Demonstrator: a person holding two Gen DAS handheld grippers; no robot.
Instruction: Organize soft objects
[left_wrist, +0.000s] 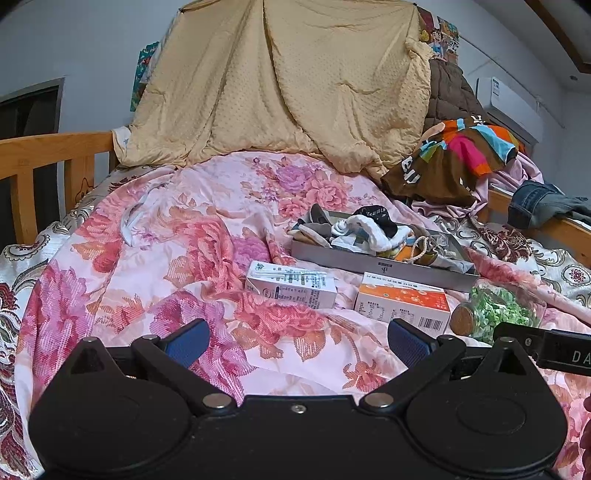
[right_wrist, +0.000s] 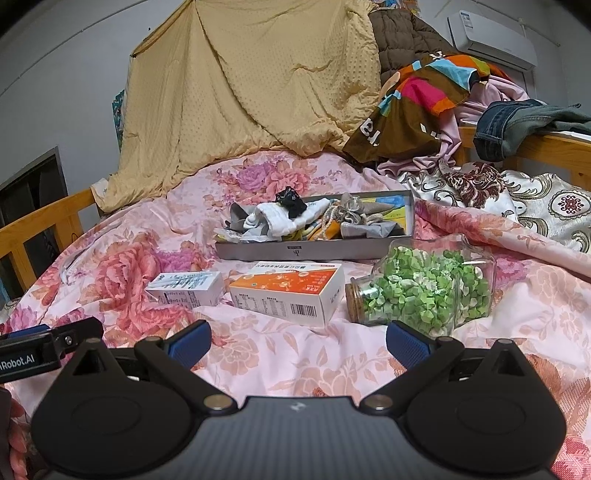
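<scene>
A shallow grey box (left_wrist: 369, 260) (right_wrist: 295, 249) lies on the floral quilt, filled with soft things: a white sock (left_wrist: 373, 229) (right_wrist: 284, 218), a black rolled piece (right_wrist: 290, 201), grey cloths and a corded pouch (right_wrist: 347, 214). My left gripper (left_wrist: 297, 341) hovers open over the quilt, short of the cartons, nothing between its blue pads. My right gripper (right_wrist: 297, 341) is open too, empty, just short of the orange carton (right_wrist: 288, 291) and the jar (right_wrist: 424, 284). Part of the left gripper (right_wrist: 48, 343) shows at the left edge of the right wrist view.
A white carton (left_wrist: 291, 286) (right_wrist: 186, 288), the orange carton (left_wrist: 402, 301) and a corked glass jar of green paper bits (left_wrist: 495, 312) lie before the box. Behind: a tan blanket (left_wrist: 280, 85), piled clothes (left_wrist: 454, 158), jeans (right_wrist: 517, 125) on the wooden bed rail (left_wrist: 40, 155).
</scene>
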